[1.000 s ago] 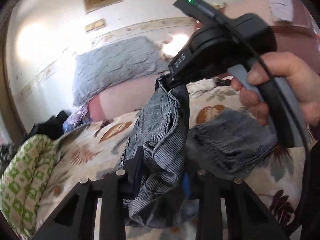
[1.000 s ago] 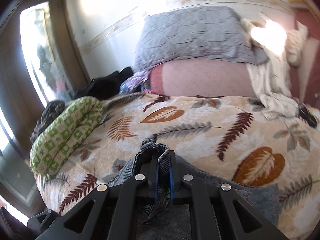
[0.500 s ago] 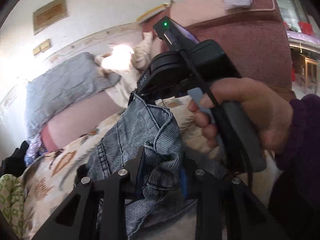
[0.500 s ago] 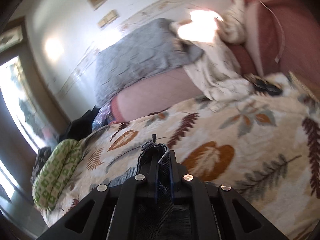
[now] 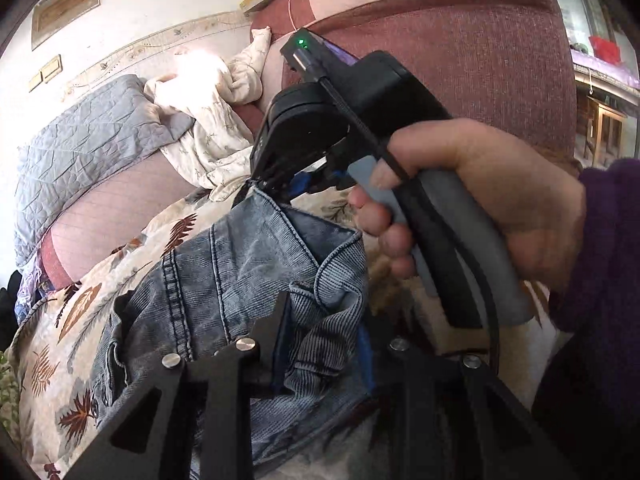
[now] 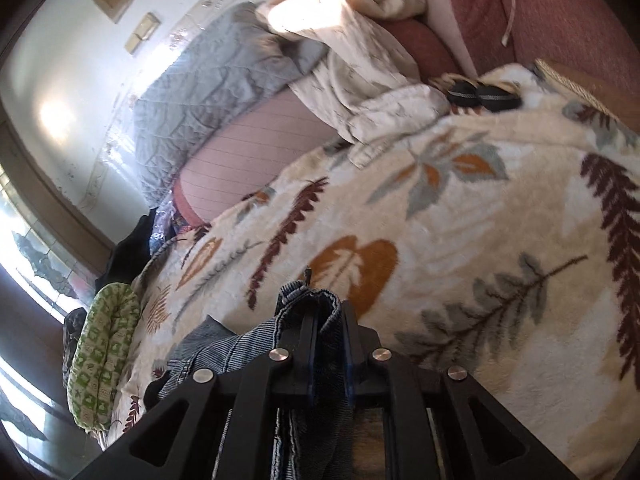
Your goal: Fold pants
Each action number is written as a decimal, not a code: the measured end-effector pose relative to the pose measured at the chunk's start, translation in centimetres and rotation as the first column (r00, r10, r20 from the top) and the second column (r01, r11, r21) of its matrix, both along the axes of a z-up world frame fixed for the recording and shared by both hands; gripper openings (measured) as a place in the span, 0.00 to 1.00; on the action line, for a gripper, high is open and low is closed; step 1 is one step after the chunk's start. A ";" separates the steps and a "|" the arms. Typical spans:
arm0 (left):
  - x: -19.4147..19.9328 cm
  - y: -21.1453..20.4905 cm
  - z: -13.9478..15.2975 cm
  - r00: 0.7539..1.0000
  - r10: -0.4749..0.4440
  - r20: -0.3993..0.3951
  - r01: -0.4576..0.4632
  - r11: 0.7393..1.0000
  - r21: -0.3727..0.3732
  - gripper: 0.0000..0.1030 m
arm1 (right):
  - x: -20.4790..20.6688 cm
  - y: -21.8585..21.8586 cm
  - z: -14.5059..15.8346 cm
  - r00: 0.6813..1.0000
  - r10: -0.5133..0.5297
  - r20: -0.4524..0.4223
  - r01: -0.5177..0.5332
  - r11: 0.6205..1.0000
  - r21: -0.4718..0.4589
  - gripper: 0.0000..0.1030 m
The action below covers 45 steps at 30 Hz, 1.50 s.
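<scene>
The pants are blue denim jeans [image 5: 224,280], held up over a bed with a leaf-print blanket [image 6: 460,240]. My left gripper [image 5: 320,344] is shut on a bunched fold of the jeans. My right gripper [image 6: 326,332] is shut on another edge of the jeans [image 6: 308,304]; it also shows in the left wrist view [image 5: 288,184], held by a hand, pinching the top corner of the denim. The cloth spans between the two grippers and hangs below them. The legs of the pants are hidden.
A grey quilted pillow [image 5: 80,144] and a crumpled cream sheet [image 5: 212,120] lie at the head of the bed. A maroon headboard [image 5: 460,40] stands on the right. A green patterned bundle [image 6: 104,360] lies at the bed's left edge. Two dark round objects [image 6: 480,96] lie near the sheet.
Both grippers have swung to the right with the jeans, towards the maroon headboard. The right gripper has come closer to the left one. Both stay shut on the denim.
</scene>
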<state>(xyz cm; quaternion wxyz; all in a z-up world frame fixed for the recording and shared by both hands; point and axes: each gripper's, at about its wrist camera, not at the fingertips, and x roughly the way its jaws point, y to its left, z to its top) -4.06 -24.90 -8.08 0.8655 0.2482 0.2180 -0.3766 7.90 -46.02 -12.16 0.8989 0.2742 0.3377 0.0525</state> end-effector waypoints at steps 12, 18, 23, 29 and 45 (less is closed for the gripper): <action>-5.2 3.6 4.0 0.998 -0.054 0.040 0.057 0.995 -0.085 0.57 | -3.6 -0.5 2.7 0.990 -0.123 0.069 0.131 0.983 -0.133 0.47; -3.9 8.6 6.2 0.993 0.082 0.082 -0.072 0.990 -0.121 0.59 | -6.6 0.4 5.4 0.966 -0.175 0.192 0.204 0.969 -0.142 0.47; 1.4 13.1 6.9 0.957 0.281 0.070 -0.270 0.953 -0.141 0.59 | -6.8 6.9 6.2 0.974 -0.003 0.228 0.054 0.975 -0.217 0.47; 8.0 13.2 5.9 0.923 0.385 -0.015 -0.384 0.917 -0.103 0.60 | -3.9 12.3 4.3 0.980 0.123 0.159 -0.074 0.956 -0.283 0.47; 13.7 10.5 -1.6 0.828 0.493 -0.267 -0.494 0.867 0.070 0.72 | -1.6 11.8 -1.1 0.989 0.101 -0.109 -0.135 0.916 -0.377 0.48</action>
